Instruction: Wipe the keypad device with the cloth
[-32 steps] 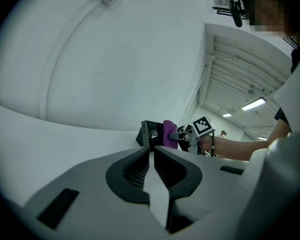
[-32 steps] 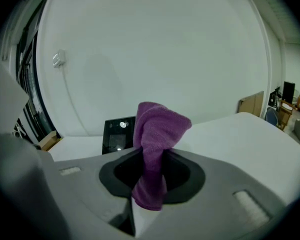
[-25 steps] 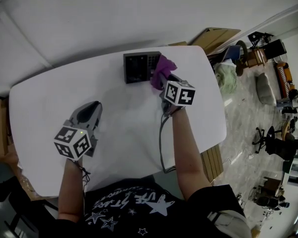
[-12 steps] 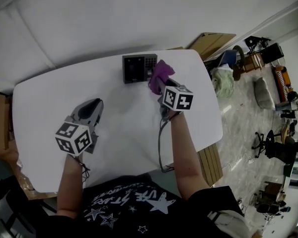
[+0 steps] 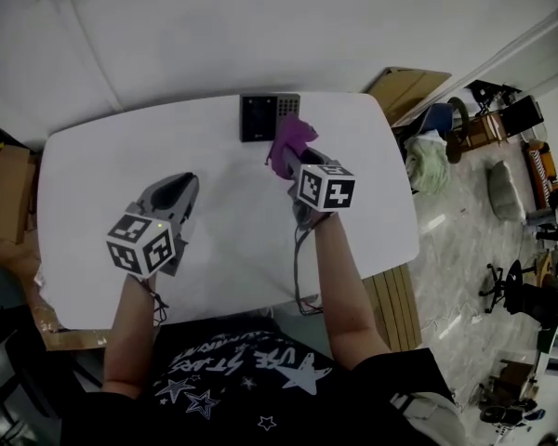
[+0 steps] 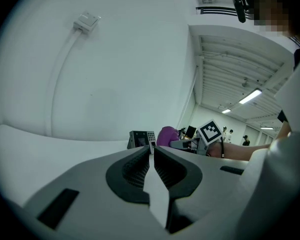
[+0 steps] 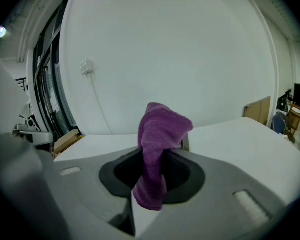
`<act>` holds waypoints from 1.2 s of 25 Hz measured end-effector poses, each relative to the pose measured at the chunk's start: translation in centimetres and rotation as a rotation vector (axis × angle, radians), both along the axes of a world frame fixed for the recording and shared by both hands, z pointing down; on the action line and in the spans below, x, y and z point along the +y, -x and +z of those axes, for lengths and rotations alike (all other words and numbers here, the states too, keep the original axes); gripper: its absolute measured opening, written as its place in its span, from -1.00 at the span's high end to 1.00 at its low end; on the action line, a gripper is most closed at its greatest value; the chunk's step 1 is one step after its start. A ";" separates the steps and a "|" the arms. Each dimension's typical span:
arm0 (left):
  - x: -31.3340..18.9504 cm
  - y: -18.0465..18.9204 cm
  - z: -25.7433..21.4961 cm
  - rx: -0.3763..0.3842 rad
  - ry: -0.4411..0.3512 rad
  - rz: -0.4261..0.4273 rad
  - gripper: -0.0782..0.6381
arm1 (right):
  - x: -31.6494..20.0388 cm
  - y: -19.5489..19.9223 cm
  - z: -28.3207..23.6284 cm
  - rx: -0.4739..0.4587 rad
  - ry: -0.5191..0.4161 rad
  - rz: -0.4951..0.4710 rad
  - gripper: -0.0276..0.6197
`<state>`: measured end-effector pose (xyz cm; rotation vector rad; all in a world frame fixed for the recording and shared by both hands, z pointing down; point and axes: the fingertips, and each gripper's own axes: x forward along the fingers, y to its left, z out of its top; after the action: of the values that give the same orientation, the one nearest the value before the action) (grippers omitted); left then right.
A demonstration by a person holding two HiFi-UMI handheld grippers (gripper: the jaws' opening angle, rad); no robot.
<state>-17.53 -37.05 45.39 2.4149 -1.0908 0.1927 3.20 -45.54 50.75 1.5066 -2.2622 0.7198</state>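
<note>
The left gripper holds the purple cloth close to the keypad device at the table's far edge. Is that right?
No: the right gripper, not the left gripper, holds the purple cloth; the right gripper view shows it. The rest stands.

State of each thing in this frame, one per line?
left gripper: shut, empty.
right gripper: shut on the cloth.
cloth: bunched, clamped between the jaws.
keypad device: standing near the far edge of the table, screen dark; contact with cloth unclear.

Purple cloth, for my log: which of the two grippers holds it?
The right gripper: its jaws clamp the purple terry cloth; the left gripper is shut, empty.
</note>
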 end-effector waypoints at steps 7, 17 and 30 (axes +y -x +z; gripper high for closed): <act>3.5 -2.3 -1.6 -0.022 -0.032 -0.021 0.68 | 4.1 -1.0 -1.1 0.003 -0.021 -0.053 0.63; 11.2 -7.3 -3.4 -0.054 -0.080 -0.080 0.68 | 12.7 -1.9 -2.6 0.016 -0.043 -0.208 0.63; 19.3 -9.1 -4.2 -0.095 -0.135 -0.261 0.68 | 21.3 -2.9 -3.0 -0.035 -0.060 -0.371 0.63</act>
<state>-8.41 -17.80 41.16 2.3691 -1.4923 0.1510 6.14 -24.24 47.72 1.0563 -2.5095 0.5747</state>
